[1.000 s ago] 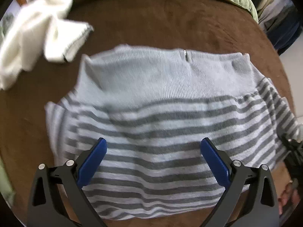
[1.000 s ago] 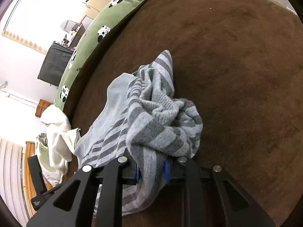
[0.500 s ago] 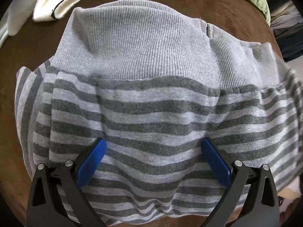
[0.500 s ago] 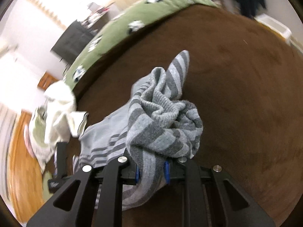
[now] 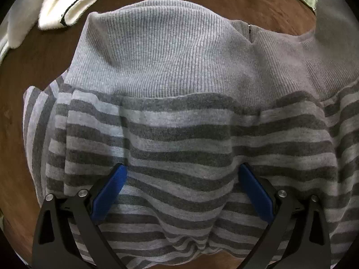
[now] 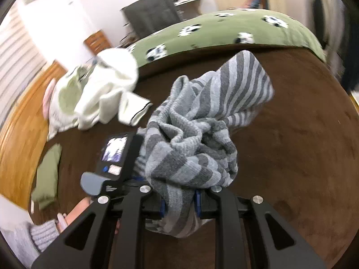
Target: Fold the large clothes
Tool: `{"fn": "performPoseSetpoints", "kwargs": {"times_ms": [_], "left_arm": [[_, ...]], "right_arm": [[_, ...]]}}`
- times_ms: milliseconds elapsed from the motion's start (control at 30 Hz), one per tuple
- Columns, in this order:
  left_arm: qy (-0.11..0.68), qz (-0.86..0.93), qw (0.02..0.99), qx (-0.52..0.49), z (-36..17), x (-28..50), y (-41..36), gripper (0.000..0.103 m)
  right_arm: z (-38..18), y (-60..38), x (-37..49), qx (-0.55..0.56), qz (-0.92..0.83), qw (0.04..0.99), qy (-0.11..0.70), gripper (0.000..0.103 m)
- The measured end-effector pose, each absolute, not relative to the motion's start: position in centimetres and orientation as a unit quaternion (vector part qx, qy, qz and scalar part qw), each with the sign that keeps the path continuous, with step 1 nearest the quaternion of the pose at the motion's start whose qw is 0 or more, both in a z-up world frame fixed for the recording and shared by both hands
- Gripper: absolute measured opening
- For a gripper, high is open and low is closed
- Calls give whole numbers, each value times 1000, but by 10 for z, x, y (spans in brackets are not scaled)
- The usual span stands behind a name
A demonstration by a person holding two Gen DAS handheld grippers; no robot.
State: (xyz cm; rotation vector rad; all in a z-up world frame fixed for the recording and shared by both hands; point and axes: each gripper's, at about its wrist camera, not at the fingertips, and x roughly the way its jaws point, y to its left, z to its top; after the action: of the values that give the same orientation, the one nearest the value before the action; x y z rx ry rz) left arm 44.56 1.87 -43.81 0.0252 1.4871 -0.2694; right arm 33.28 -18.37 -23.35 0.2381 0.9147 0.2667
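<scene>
Clamping bunched striped sweater (image 6: 197,139), R hand-held gripper (image 6: 178,204); L hand-held gripper (image 5: 182,174) wide over it.

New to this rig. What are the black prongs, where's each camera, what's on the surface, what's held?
No robot here: a person holds a two-finger gripper in each hand, with a fisheye camera on each looking along its fingers. In the left view, the left gripper is open, its blue-padded fingers spread over a grey striped sweater lying on a brown blanket. In the right view, the right gripper is shut on a bunched part of that sweater, lifted. A white garment lies behind, near a green panda-print cover.
</scene>
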Motion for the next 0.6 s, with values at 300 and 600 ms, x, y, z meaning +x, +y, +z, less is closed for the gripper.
{"fn": "performPoseSetpoints", "kwargs": {"times_ms": [300,600], "left_arm": [[668,-116,735,20,-428,442,10,97],[656,-110,746,29,-386,434,36,97]], "right_arm": [[-233,-150,339,50,160,877,451,19],[-219,-139,347,38,158,875,455,19]]}}
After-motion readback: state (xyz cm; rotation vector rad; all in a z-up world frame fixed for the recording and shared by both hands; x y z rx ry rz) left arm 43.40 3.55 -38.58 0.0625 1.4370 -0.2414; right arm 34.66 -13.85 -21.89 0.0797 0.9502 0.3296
